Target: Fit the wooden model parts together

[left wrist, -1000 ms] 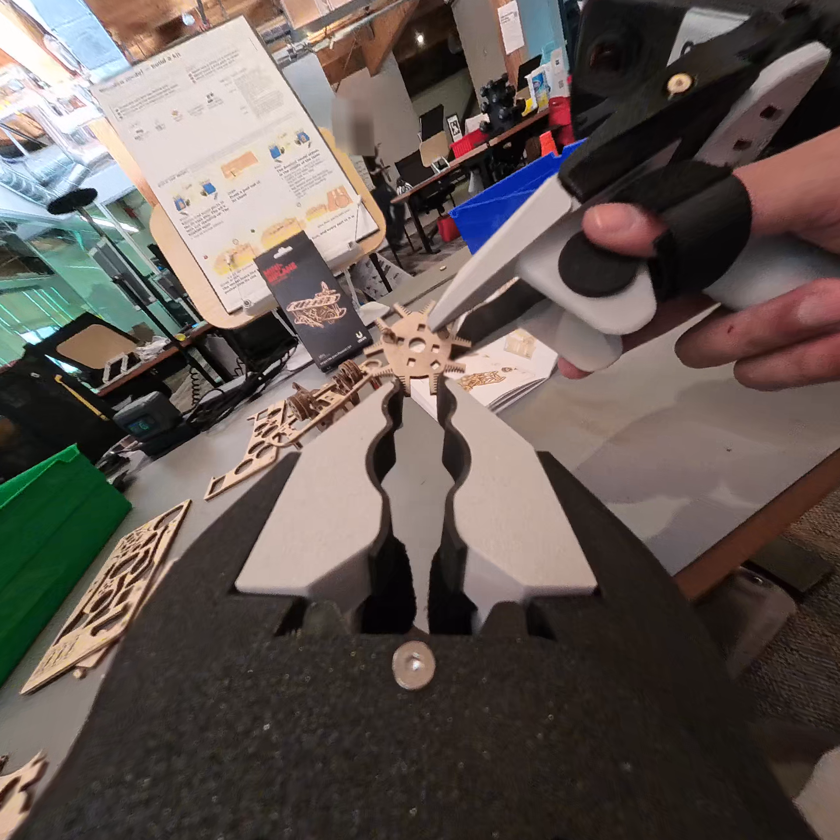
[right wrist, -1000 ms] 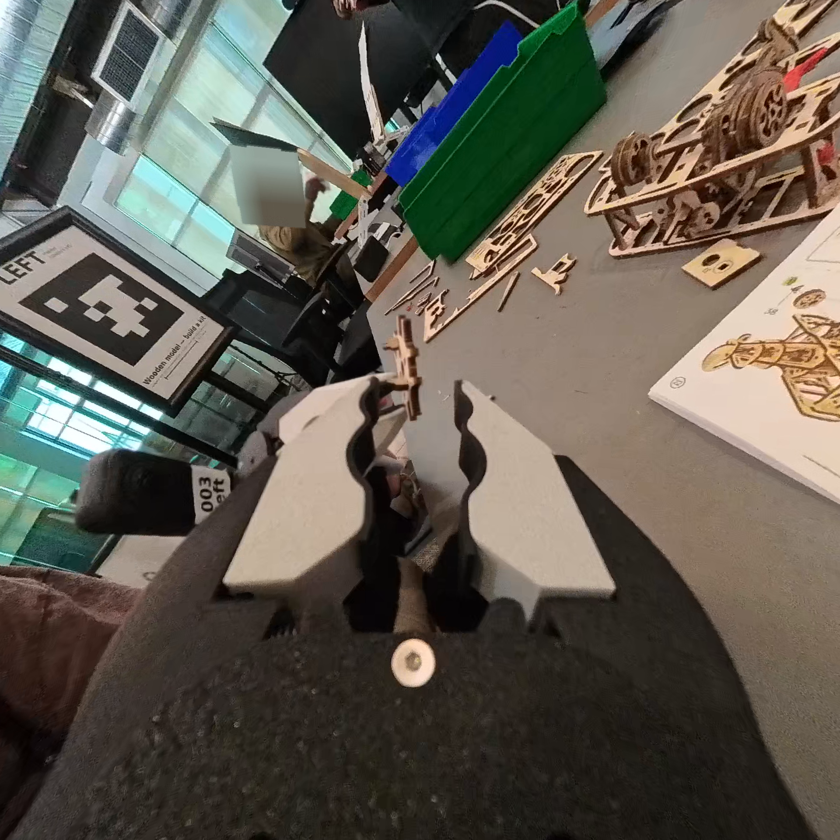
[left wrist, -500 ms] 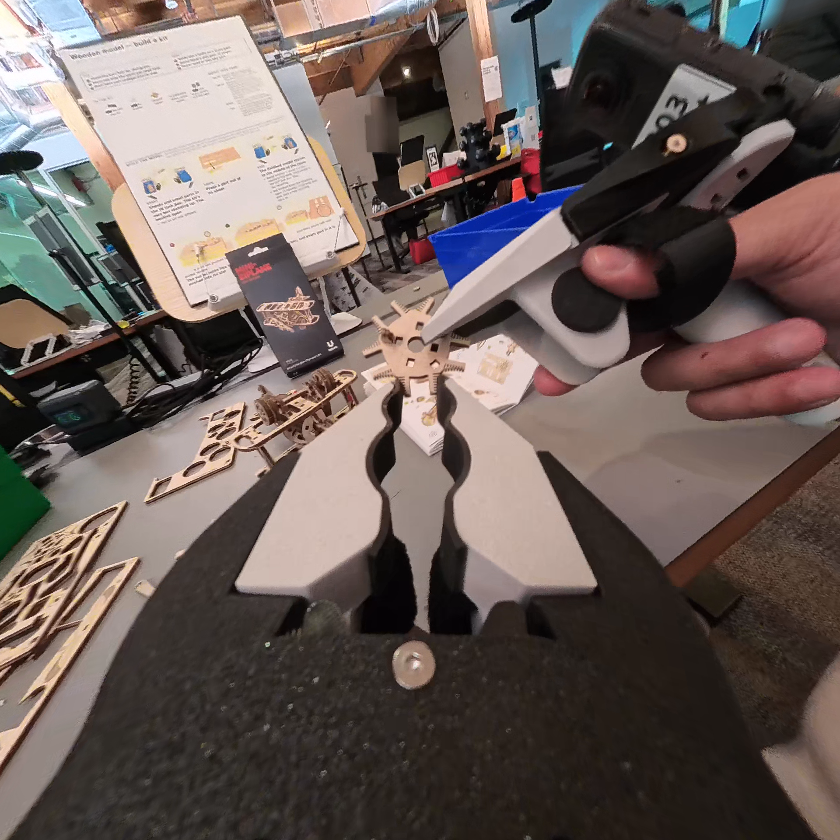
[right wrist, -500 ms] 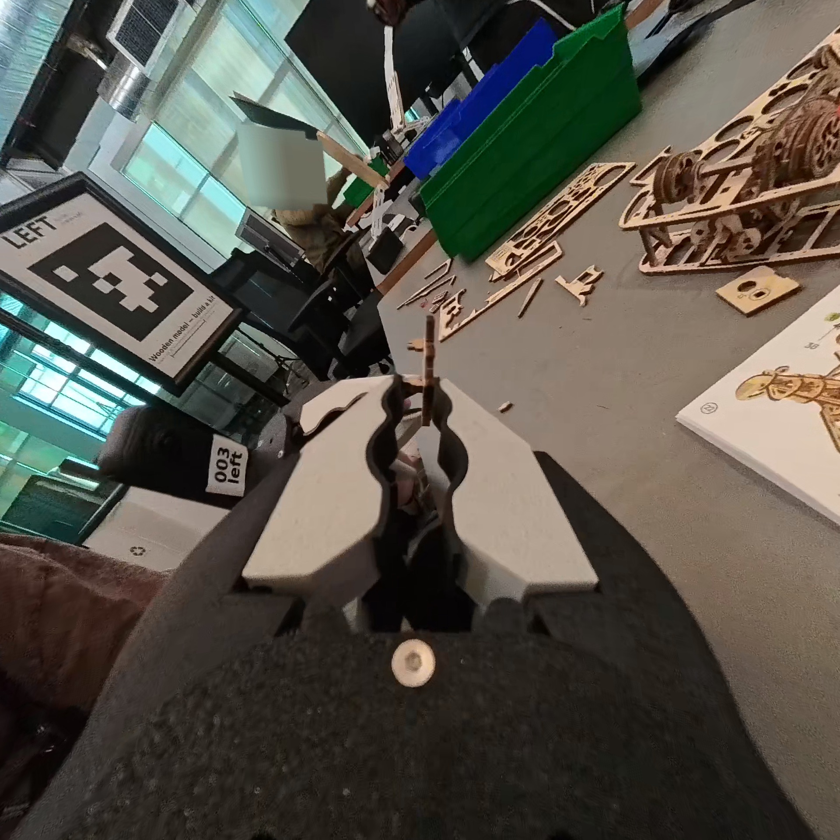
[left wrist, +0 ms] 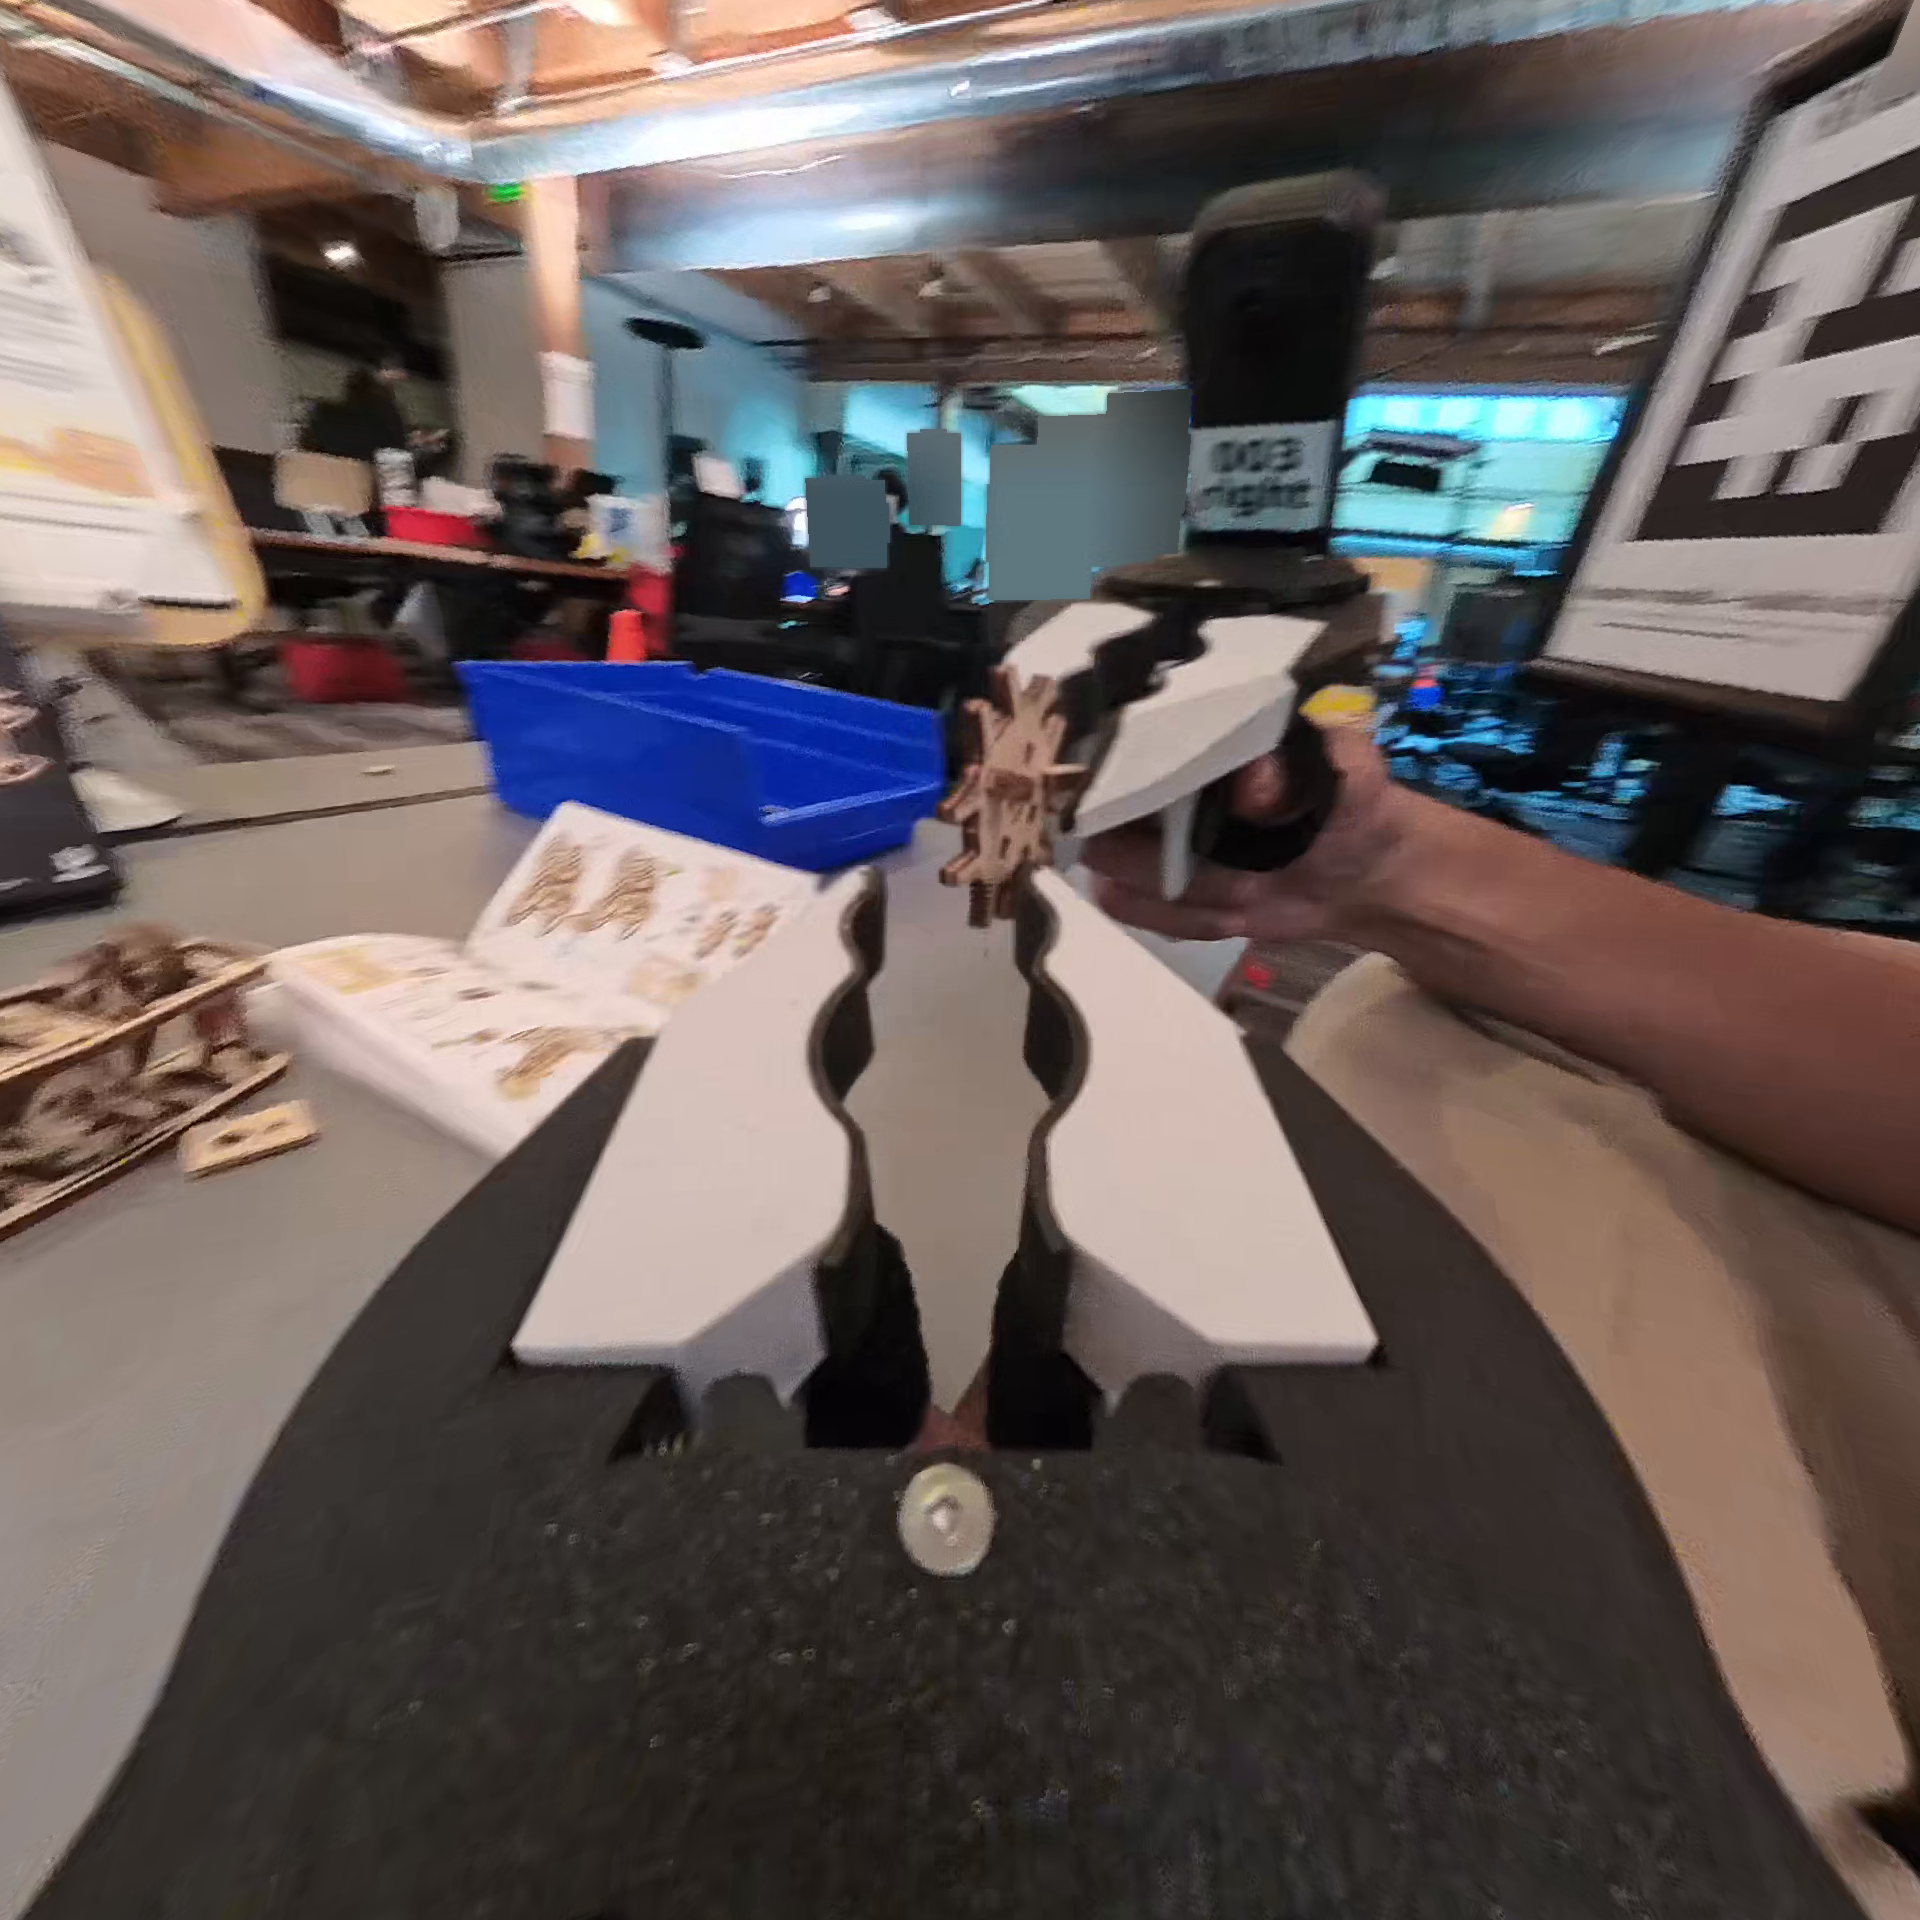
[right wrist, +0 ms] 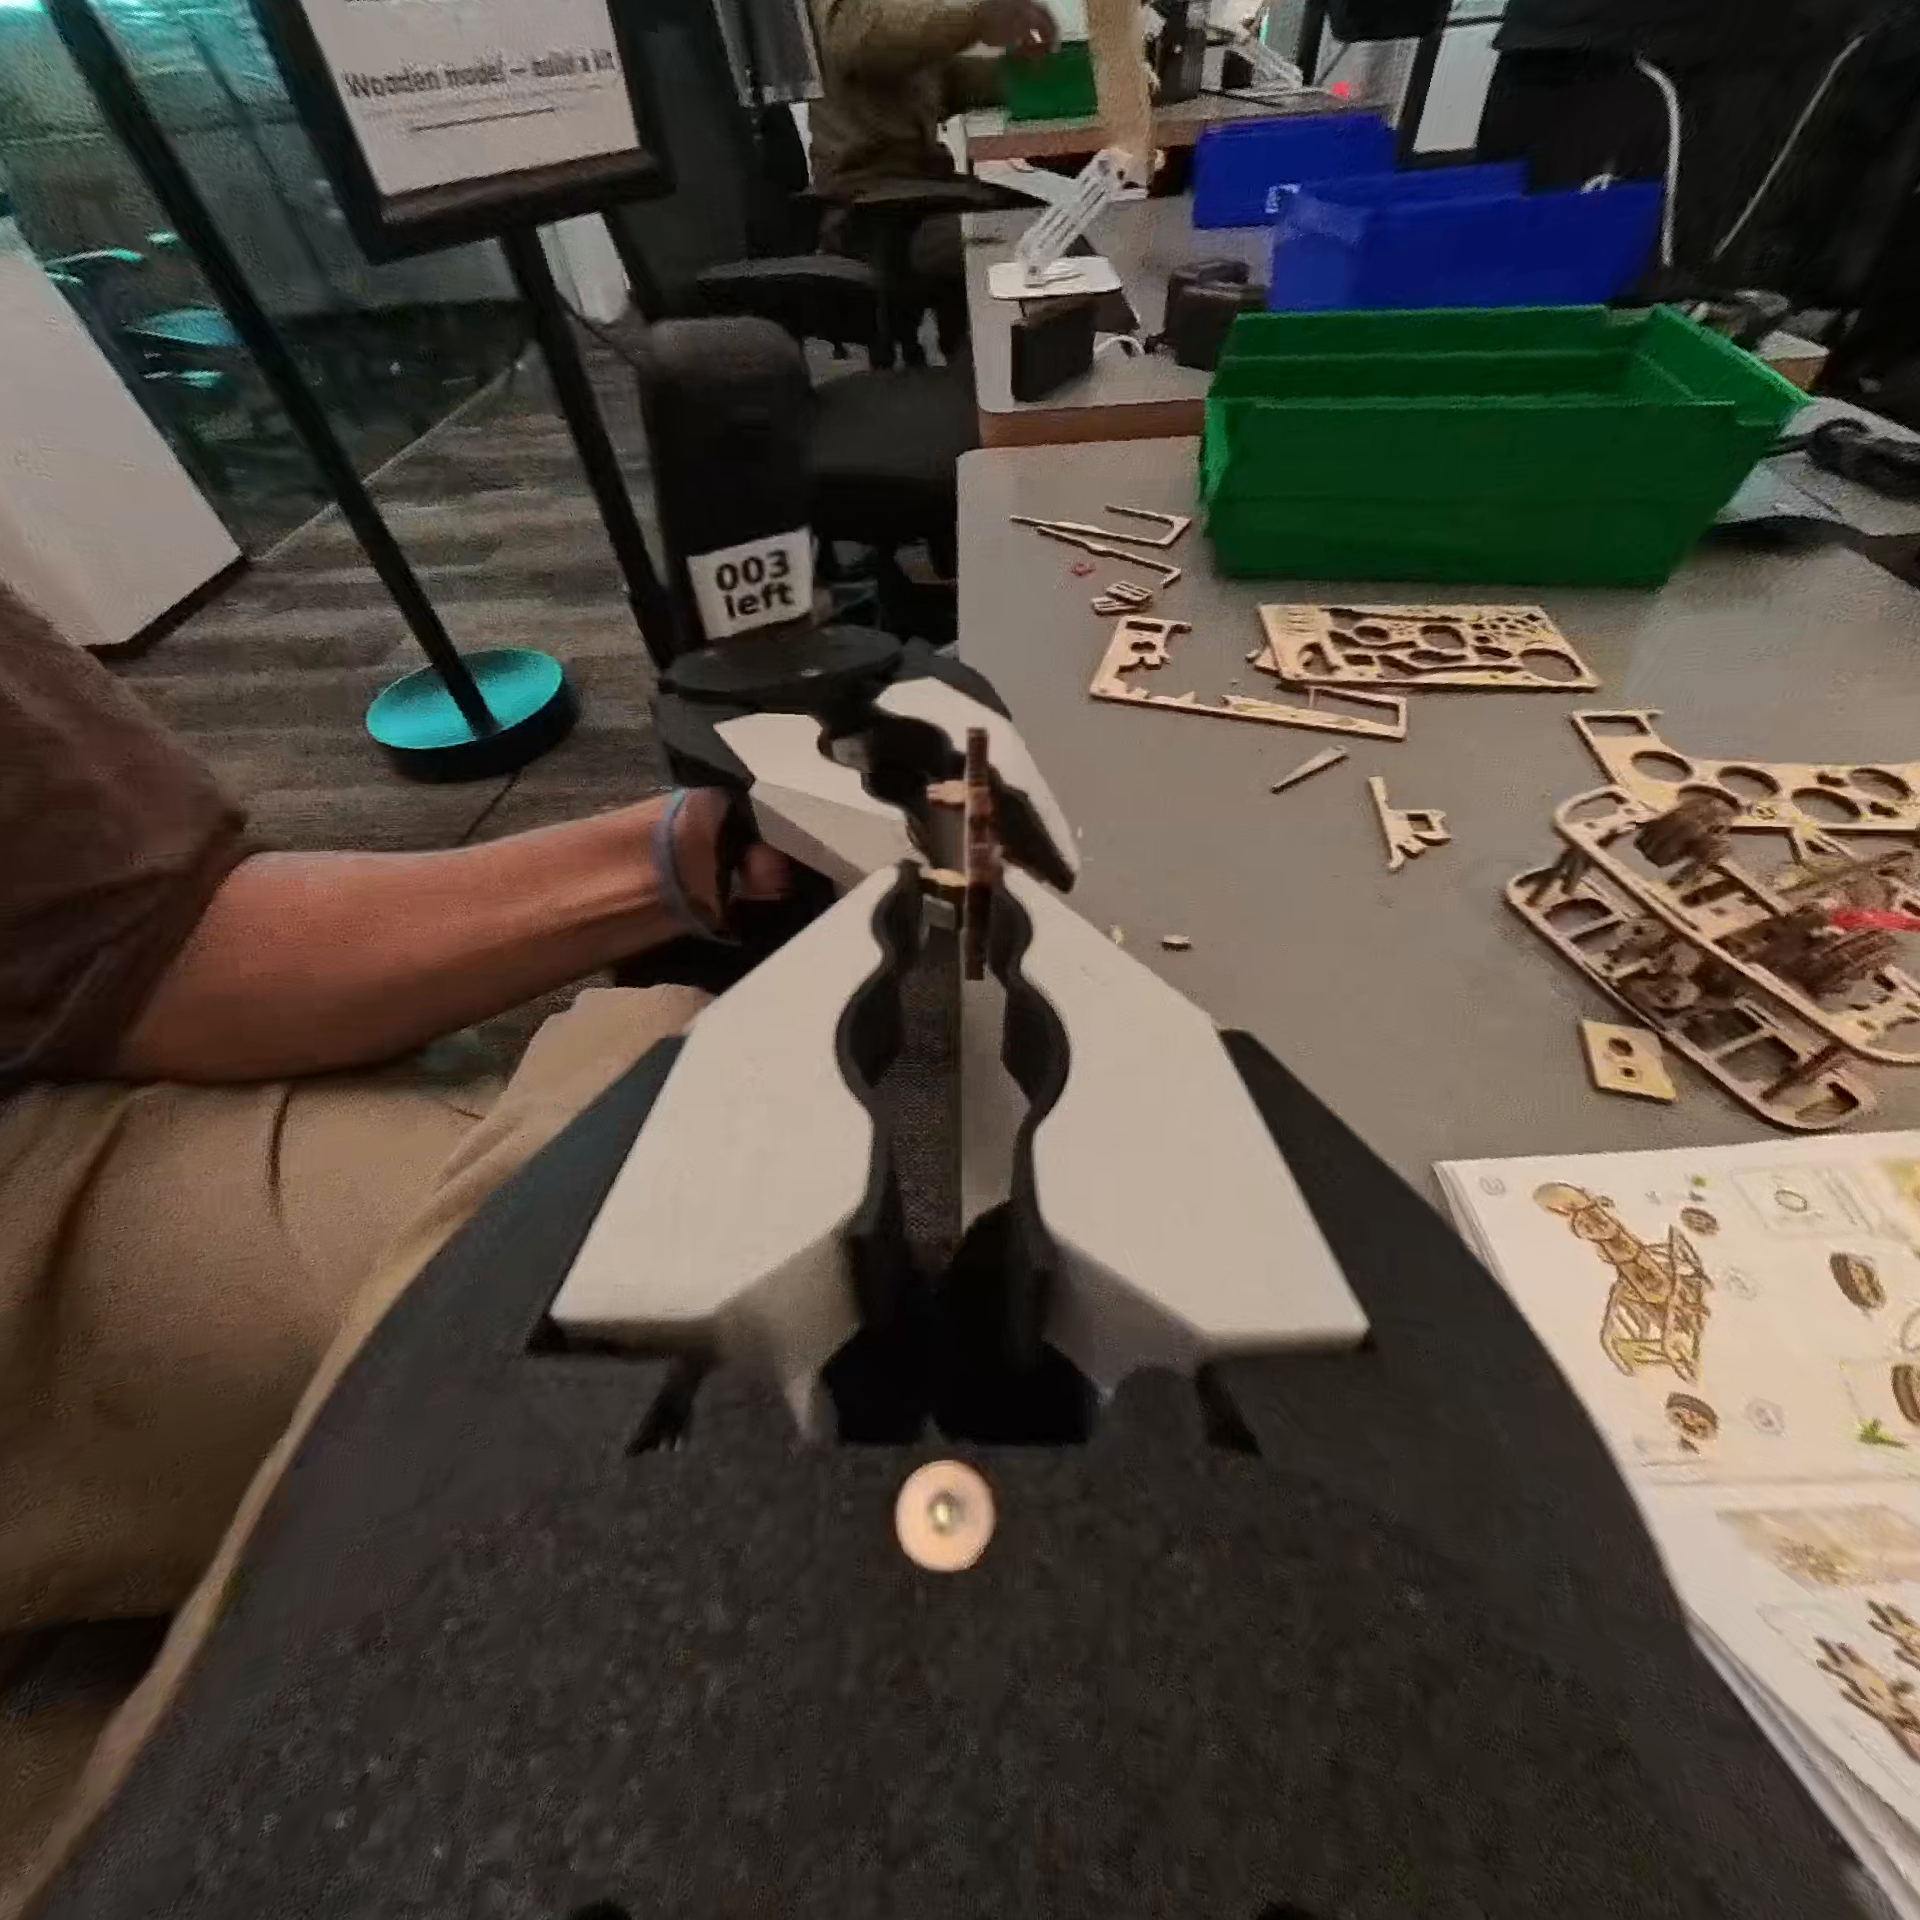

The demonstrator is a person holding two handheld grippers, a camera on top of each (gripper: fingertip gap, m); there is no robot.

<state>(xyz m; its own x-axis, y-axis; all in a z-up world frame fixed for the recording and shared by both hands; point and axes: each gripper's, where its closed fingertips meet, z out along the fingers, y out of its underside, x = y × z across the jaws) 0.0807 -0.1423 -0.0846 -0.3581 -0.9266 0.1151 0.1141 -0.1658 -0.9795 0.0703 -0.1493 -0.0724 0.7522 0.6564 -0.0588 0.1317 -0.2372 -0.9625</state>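
Holding the spiky wooden gear [left wrist: 1006,798] tight, the right hand-held gripper [left wrist: 1049,769] lifts it above the table [right wrist: 1299,966]; the left hand-held gripper [left wrist: 951,899] beside the gear is apart.

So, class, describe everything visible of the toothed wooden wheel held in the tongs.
The toothed wooden wheel is a thin, pale plywood disc with stubby spokes round its rim and dark cut edges. It hangs upright, clamped by its faces in the right tongs. Its lowest spoke dips between the open left tongs, apparently untouched.
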